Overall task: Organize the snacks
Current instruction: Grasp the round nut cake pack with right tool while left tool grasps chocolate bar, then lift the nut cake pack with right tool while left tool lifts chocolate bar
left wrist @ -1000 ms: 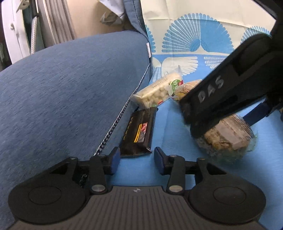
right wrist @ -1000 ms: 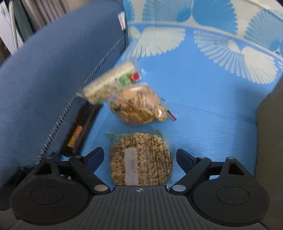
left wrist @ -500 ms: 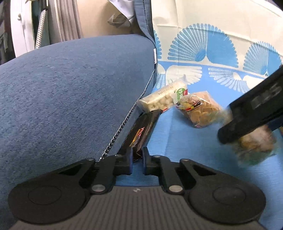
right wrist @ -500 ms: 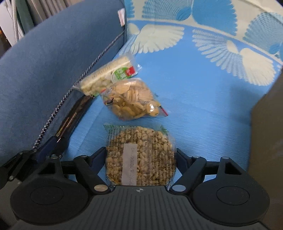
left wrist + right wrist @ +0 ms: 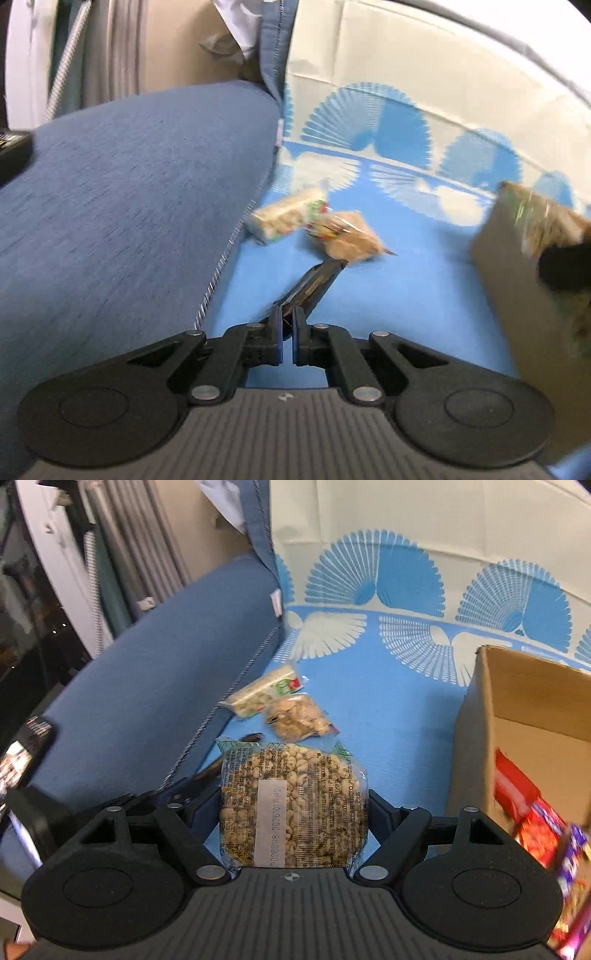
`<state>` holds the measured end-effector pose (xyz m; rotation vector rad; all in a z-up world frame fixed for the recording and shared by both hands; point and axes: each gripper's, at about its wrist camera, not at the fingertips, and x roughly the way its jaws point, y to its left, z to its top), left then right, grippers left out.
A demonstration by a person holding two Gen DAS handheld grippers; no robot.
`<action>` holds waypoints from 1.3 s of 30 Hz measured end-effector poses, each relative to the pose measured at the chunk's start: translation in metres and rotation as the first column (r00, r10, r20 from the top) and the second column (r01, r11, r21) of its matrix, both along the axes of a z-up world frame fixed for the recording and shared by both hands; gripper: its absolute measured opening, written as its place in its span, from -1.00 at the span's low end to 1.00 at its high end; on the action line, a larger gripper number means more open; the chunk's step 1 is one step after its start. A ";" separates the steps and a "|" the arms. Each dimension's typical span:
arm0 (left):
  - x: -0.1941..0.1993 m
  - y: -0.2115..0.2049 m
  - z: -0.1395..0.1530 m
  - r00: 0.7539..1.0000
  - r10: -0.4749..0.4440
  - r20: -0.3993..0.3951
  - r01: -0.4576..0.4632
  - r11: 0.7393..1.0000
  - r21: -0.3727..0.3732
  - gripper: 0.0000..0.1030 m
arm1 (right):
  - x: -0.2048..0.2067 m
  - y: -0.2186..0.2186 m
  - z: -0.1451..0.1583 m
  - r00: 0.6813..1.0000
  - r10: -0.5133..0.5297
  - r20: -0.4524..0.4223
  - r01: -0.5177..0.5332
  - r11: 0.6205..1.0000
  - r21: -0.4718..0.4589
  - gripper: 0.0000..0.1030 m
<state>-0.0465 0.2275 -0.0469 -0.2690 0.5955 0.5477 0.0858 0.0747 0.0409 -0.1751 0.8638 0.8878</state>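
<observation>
Task partly done, by the look of it: the cardboard box (image 5: 517,716) at the right already holds several bright wrappers (image 5: 532,823); two snacks lie loose on the blue patterned cloth (image 5: 399,716) beside the blue cushion (image 5: 155,701), namely the pale bar (image 5: 264,696) and the bag of crackers (image 5: 299,718), touching each other; two more are in hand and not yet boxed. The right tongs (image 5: 293,808) stand wide and clamp the round puffed-grain pack (image 5: 291,805) by its sides, clear of the cloth, just left of the box; the left tongs (image 5: 287,332) are pinched nearly shut on the near end of the dark bar (image 5: 314,284), whose far end points toward the crackers. Against the earlier frame: the left tongs stood apart with the dark bar flat by the cushion seam, and have just been closing onto it; the grain pack lay on the cloth between open tongs, and is now gripped and raised; the box has come into view.
</observation>
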 end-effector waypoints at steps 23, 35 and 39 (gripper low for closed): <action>-0.029 0.002 -0.006 0.979 -0.184 -0.087 0.144 0.929 -0.339 0.13 | -0.092 -0.011 -0.087 0.997 0.081 0.013 -0.078 0.985 -0.151 0.58; 0.001 -0.017 -0.019 0.956 -0.259 -0.140 0.218 0.943 -0.253 0.34 | -0.087 -0.012 -0.100 0.997 0.082 -0.002 -0.081 0.976 -0.203 0.60; 0.009 -0.027 -0.023 0.943 -0.293 -0.156 0.256 0.942 -0.219 0.36 | -0.087 -0.012 -0.101 0.996 0.084 -0.007 -0.083 0.975 -0.208 0.64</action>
